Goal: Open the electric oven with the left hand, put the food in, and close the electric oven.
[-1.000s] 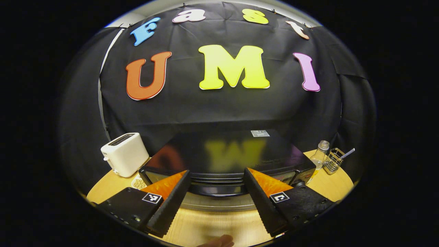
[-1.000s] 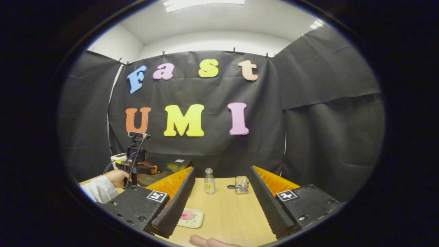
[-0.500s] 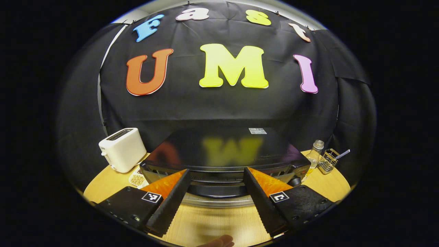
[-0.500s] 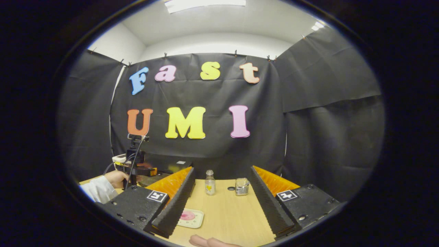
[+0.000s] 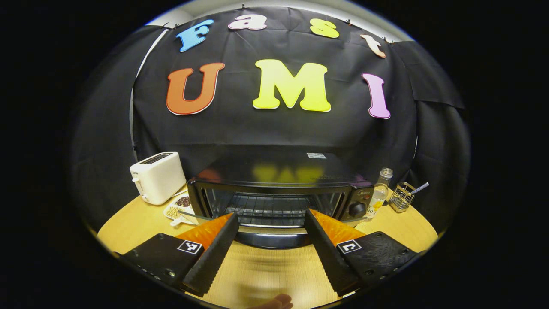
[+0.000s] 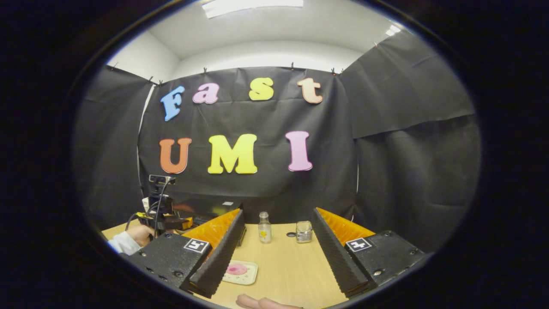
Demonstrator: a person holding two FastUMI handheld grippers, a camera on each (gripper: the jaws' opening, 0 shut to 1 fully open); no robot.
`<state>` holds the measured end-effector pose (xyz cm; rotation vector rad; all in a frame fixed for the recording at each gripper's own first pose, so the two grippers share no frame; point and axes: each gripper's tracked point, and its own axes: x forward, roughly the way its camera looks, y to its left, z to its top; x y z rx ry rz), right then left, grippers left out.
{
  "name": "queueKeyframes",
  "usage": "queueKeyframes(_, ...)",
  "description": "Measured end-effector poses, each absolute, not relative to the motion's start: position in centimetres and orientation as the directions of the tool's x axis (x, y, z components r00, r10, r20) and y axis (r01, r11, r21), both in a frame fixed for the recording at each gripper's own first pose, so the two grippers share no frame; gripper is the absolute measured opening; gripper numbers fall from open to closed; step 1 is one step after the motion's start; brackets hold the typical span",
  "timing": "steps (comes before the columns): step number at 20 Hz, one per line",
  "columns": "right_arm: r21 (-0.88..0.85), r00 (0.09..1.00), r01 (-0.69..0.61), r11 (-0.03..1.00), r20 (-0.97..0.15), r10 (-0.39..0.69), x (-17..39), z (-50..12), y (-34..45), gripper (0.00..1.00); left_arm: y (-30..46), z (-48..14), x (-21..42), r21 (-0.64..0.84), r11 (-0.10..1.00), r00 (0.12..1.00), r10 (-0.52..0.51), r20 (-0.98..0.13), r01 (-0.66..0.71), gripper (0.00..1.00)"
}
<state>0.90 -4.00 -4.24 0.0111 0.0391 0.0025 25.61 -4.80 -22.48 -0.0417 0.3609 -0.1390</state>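
Note:
The black electric oven [image 5: 274,171] stands in front of me with its door swung down. Its wire rack [image 5: 266,209] shows inside. The door's dark handle [image 5: 272,238] lies low between the fingers of my left gripper [image 5: 271,214], which is open and not pressing on it. My right gripper [image 6: 278,211] is open over the wooden table [image 6: 296,266] with nothing between its fingers. The food, a pink piece on a small white plate [image 6: 240,271], lies by its left finger. In the right gripper view the left gripper [image 6: 165,219] and the hand [image 6: 138,234] holding it are at the oven [image 6: 210,207].
A white toaster [image 5: 158,177] and a small dish of beans [image 5: 176,211] stand left of the oven. A glass bottle [image 5: 380,192] and a wire basket [image 5: 403,197] stand to its right. The oven's knob [image 5: 357,209] is on its right front.
The oven door has swung down from nearly shut to open, so the rack inside now shows. My left gripper has dropped lower. The right gripper has hardly moved.

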Motion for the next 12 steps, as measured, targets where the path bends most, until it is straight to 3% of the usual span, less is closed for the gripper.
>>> queueKeyframes(12,-0.009,0.997,-0.007,1.000,-0.071,0.006,1.3,-6.3,-3.1,0.96,-4.2,-27.4,19.6,-0.068,0.983,0.922,-0.183,-0.341,0.169,0.98)
